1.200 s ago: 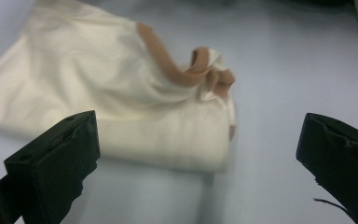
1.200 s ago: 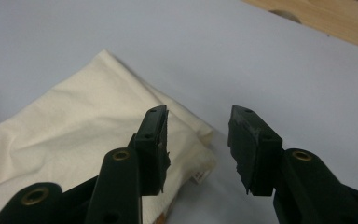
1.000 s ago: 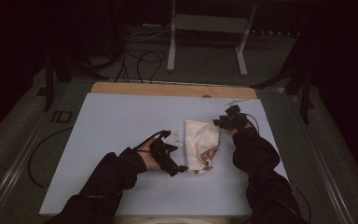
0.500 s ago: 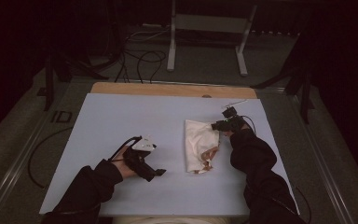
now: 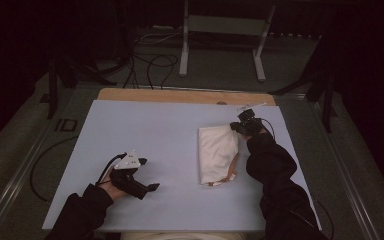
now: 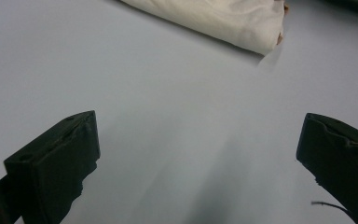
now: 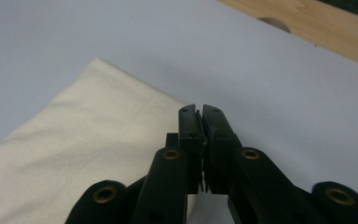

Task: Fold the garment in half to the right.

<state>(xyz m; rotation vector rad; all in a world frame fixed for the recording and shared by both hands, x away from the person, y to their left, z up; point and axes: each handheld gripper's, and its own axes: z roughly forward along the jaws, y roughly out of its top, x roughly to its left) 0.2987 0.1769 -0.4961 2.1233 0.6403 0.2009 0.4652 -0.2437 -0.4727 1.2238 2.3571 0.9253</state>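
Right tongs (image 7: 201, 112) are sitting clenched at the folded cloth's (image 5: 217, 152) far corner; left tongs (image 5: 147, 186) are gaping, released. Soft, light fabric: pinching an edge looks best.

1 folded cream cloth (image 5: 218, 155), right of frame centre. 2 grippers: left gripper (image 5: 139, 180) lower left, right gripper (image 5: 242, 125) upper right. 2 fingers (image 6: 56, 163) per gripper. 1 desk (image 5: 145, 130) w/ 1 pale blue sheet on top.
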